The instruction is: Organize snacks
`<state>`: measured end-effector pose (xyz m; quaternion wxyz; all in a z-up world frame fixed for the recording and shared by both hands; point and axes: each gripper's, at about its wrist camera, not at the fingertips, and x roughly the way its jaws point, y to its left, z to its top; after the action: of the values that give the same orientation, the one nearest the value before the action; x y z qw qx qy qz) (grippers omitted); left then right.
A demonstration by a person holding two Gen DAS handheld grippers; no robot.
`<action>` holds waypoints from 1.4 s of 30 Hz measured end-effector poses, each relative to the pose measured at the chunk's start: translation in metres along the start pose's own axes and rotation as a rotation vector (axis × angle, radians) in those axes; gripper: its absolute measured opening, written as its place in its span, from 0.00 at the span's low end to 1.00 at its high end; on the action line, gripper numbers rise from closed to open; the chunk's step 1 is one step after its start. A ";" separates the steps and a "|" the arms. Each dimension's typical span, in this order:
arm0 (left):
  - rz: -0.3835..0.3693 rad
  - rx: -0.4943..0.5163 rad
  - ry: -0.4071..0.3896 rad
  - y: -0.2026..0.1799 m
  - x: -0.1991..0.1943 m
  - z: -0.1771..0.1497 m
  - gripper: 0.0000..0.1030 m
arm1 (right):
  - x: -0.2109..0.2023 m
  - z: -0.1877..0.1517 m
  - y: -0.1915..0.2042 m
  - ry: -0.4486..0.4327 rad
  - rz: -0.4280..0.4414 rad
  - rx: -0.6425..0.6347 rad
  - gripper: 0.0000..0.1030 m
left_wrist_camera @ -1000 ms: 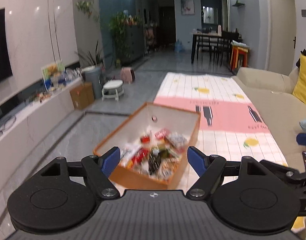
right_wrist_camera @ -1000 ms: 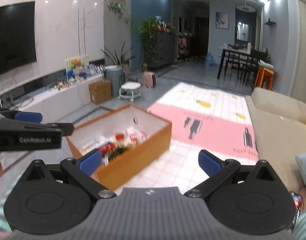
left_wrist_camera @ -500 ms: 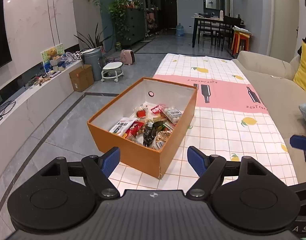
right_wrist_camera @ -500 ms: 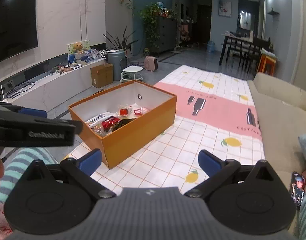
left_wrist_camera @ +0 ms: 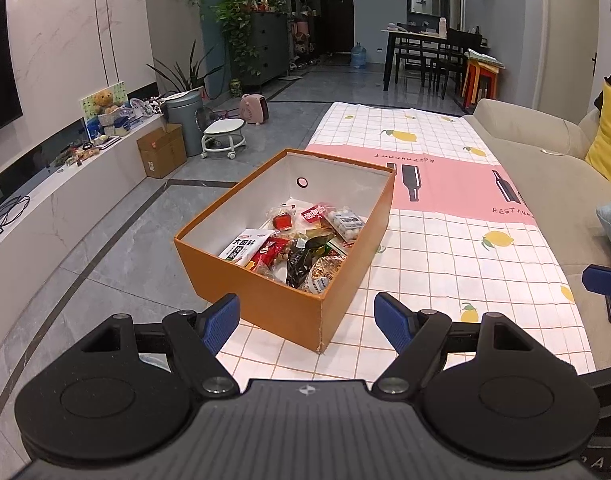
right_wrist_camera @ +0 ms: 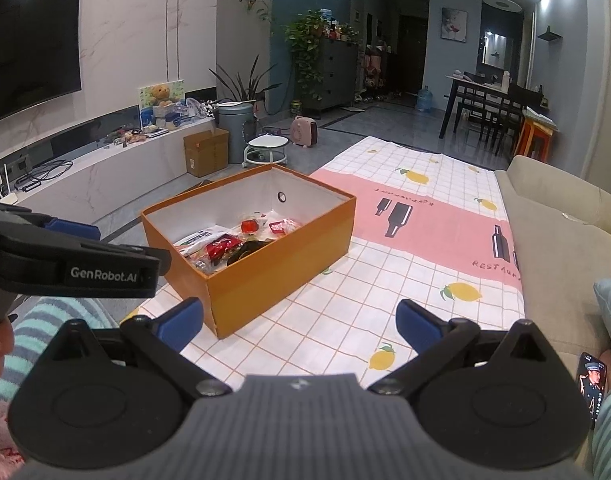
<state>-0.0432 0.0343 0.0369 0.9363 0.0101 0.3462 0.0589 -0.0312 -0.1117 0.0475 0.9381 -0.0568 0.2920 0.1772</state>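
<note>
Living room floor with a checked lemon-print mat [left_wrist_camera: 445, 264] beside a beige sofa [left_wrist_camera: 545, 176]. Both the left gripper [left_wrist_camera: 306, 317] and right gripper [right_wrist_camera: 299, 322] hover spread wide and empty, above the mat's near end. Ahead of them, an orange box [left_wrist_camera: 265, 304] sits on the mat's left edge, holding a pile of snacks [left_wrist_camera: 301, 244].

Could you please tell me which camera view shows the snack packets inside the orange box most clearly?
The left wrist view: it looks down into the orange box, so the snack packets spread out visibly. The right wrist view sees the box lower and side-on, so its near wall hides some packets.
</note>
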 end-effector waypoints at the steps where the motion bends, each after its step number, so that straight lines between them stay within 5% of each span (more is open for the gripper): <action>1: 0.001 0.000 0.001 0.000 0.000 0.000 0.87 | 0.000 0.000 0.000 0.000 0.001 -0.002 0.96; 42: -0.001 0.021 0.028 0.003 -0.001 -0.001 0.87 | -0.004 -0.001 -0.006 -0.008 -0.015 -0.018 0.96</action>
<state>-0.0453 0.0374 0.0370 0.9311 0.0187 0.3601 0.0549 -0.0324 -0.1187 0.0493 0.9400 -0.0667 0.2862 0.1731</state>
